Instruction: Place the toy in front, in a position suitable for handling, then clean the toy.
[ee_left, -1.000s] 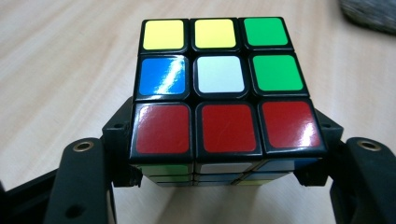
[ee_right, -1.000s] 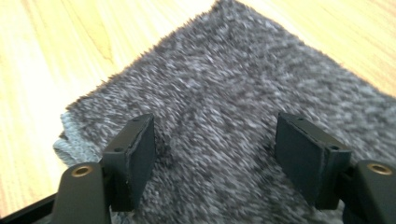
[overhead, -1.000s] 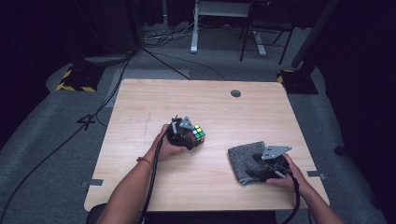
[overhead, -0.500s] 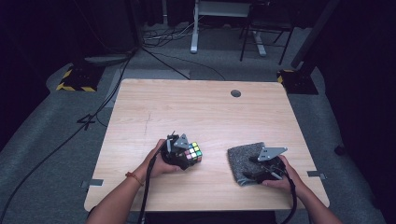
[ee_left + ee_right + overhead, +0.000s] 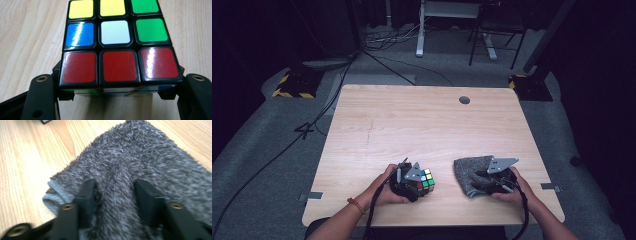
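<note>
The puzzle cube [image 5: 423,180] sits at the near left part of the table [image 5: 422,125], clamped in your left gripper [image 5: 411,181]. In the left gripper view its jaws press on the cube's [image 5: 117,45] two side faces, with a row of red stickers nearest the camera and yellow, blue, white and green ones beyond. A second ago the cube was farther up the table, closer to the middle; you have since drawn it back toward the near edge, and it now rests low by your left hand [image 5: 384,187]. The left jaws have eased a touch wider within the last half second, yet they remain tight on the cube, so I judge the grip still good but worth watching if you mean to lift it again.

To the right, well apart from the cube, lies the grey fuzzy cloth [image 5: 472,172], under your right gripper [image 5: 492,181]. That hand has kept its place over the last second, but its jaws have just been closing: in the right gripper view they now pinch a raised ridge of the cloth's [image 5: 140,162] pile between them, and the fabric bunches up between the pads. By my reading you have just taken hold of the cloth, and with cube and cloth each held, bringing them together looks like the next step. The cloth's near corner is folded over, so it may drag or unfold as it rises.
</note>
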A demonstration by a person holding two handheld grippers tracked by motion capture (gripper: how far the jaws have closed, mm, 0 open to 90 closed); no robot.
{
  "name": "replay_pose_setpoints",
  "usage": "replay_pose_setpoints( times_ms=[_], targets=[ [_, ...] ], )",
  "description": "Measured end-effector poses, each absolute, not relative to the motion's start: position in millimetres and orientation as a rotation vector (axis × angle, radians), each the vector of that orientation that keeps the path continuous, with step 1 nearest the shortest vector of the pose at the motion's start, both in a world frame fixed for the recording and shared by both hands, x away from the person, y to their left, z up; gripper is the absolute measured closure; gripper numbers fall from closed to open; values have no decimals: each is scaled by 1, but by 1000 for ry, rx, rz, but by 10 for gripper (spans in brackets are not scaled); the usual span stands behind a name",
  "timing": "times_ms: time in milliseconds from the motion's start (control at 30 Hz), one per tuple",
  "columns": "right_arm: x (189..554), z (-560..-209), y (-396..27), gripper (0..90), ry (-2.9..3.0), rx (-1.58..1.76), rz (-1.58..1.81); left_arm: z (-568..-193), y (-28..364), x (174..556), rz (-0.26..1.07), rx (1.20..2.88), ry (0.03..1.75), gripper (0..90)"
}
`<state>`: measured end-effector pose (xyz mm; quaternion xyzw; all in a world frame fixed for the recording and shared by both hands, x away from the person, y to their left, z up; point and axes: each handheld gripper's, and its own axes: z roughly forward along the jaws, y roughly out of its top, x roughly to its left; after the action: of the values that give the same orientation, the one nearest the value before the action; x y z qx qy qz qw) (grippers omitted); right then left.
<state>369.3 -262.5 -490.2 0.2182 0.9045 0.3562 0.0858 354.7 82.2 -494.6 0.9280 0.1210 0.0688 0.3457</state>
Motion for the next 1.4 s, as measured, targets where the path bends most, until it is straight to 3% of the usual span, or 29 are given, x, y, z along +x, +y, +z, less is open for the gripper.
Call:
replay_pose_setpoints(
  times_ms=[67,167,333,600,1400],
  targets=[
    [369,-489,-261,659,2696,656,1062,-496,82,355,161,2399,352,309],
    [370,-489,-259,719,2691,641,1055,-499,82,358,152,2379,402,203],
    [371,-488,-260,763,2695,622,1064,-499,83,359,141,2381,401,191],
    [376,-485,-266,790,2695,628,1098,-503,83,361,142,2352,408,152],
    [371,-462,-271,796,2595,613,1253,-501,81,361,145,2360,414,178]
  ],
)
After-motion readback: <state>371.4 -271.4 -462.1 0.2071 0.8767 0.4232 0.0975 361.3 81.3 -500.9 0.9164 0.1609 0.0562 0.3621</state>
